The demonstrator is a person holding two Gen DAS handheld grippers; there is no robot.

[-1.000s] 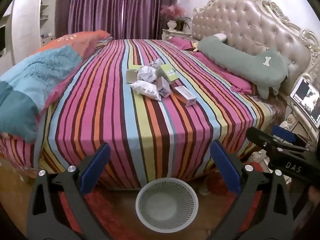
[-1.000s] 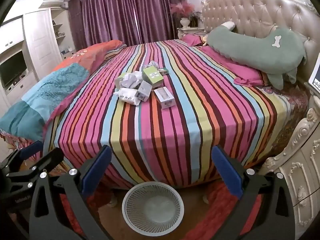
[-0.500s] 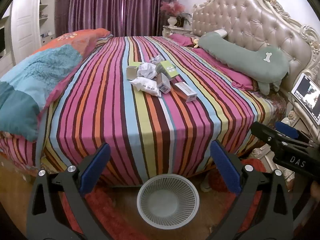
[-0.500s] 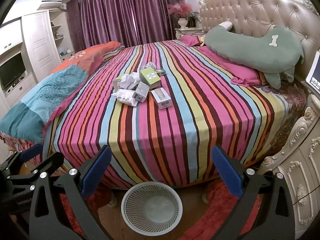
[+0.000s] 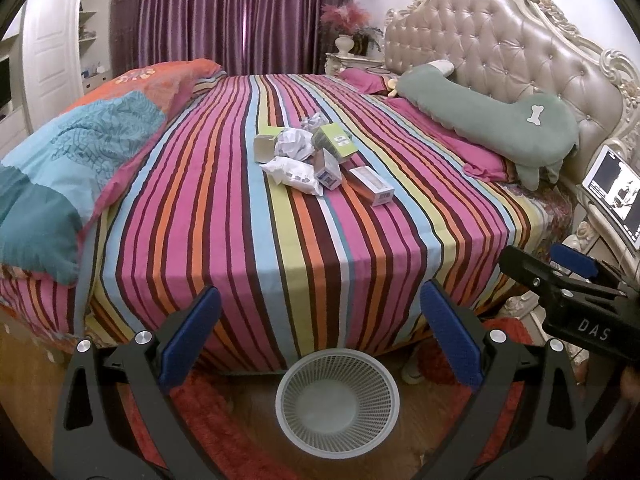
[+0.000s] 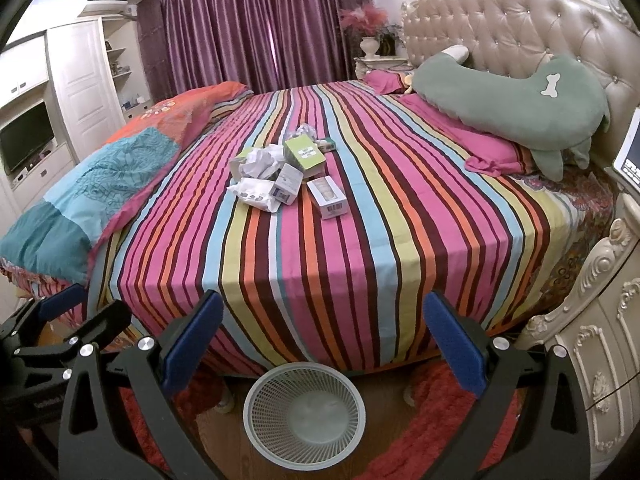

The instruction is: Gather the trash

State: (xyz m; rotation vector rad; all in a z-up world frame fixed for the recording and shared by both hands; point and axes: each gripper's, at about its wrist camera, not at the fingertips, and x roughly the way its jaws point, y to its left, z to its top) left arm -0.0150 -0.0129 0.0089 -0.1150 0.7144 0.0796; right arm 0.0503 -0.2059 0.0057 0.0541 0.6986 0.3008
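Huge bed (image 5: 328,240) filling mid-frame, draped in a smooth cotton sheet of pink, orange, blue and brown stripes running away toward purple pleated curtains (image 5: 240,16) at top centre. Tufted, buttoned headboard (image 5: 500,52) with carved cream trim at upper right; long soft green bolster (image 5: 492,120) with a white bone patch lying along it. Teal and orange quilt (image 5: 80,152) bunched at left.

Down at lower centre, round white mesh wastebasket (image 5: 337,394) on a wooden floor, beside a shaggy red rug (image 6: 432,432), nothing visible inside.

Trash pile (image 5: 320,160) sitting mid-bed, well apart from both claws: crumpled white paper (image 6: 260,162), a flattened white wrapper (image 5: 292,171), a green-topped carton (image 6: 305,156), a small white box (image 5: 327,169), an oblong white box (image 6: 327,197) nearest the bed edge.

Left gripper (image 5: 320,332) low in its view, blue-padded black fingers (image 5: 190,334) spread wide, clutching nothing, touching nothing. Right gripper (image 6: 322,334) the same: jaws gaping, unloaded, framing the bed's end above the basket.
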